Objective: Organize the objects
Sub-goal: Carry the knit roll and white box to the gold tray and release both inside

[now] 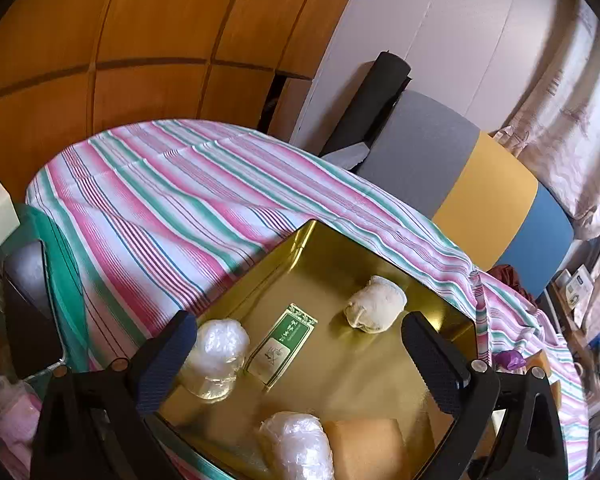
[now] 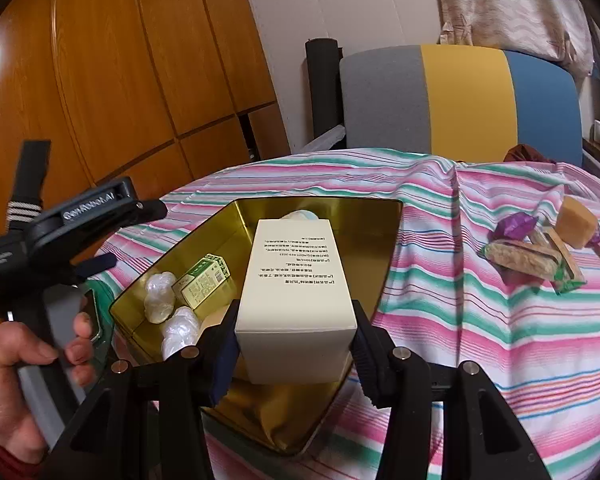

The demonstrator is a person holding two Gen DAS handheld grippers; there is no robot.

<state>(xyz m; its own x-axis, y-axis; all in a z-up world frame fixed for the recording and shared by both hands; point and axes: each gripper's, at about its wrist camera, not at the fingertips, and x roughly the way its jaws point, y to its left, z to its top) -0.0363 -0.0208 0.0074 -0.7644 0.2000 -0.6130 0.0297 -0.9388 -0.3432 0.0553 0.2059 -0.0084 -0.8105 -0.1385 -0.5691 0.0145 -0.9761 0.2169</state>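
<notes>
— What is shown from the left wrist?

— The left gripper (image 1: 306,364) is seen with its fingers (image 1: 168,356) spread wide, and nothing is held between them. They are poised above a gold tin (image 1: 384,260) that is set on a striped cloth (image 1: 160,200) covering the tabletop. Inside the tin, a green-and-white packet (image 1: 282,344) is laid flat near the middle, a cream cloth bundle (image 1: 376,306) is placed beyond it to the right, and a plastic-wrapped ball (image 1: 218,356) is found just beside the left finger. A second wrapped ball (image 1: 296,446) and a tan block (image 1: 366,450) are seen at the near edge, touching each other.

— And from the right wrist?

— A cream box (image 2: 296,300) with printed text is gripped by the right gripper (image 2: 294,354); both pads are pressed against its sides. The box is held over the open tin (image 2: 392,240), tilted away from the camera. In the tin, the green packet (image 2: 202,280) and two wrapped balls (image 2: 160,296) are seen to the left of the box. The left gripper (image 2: 100,264) is seen at the far left, held by a hand (image 2: 24,372). On the cloth (image 2: 480,340) to the right, well apart from the tin, snack wrappers (image 2: 528,258) and another tan block (image 2: 576,216) are laid.
</notes>
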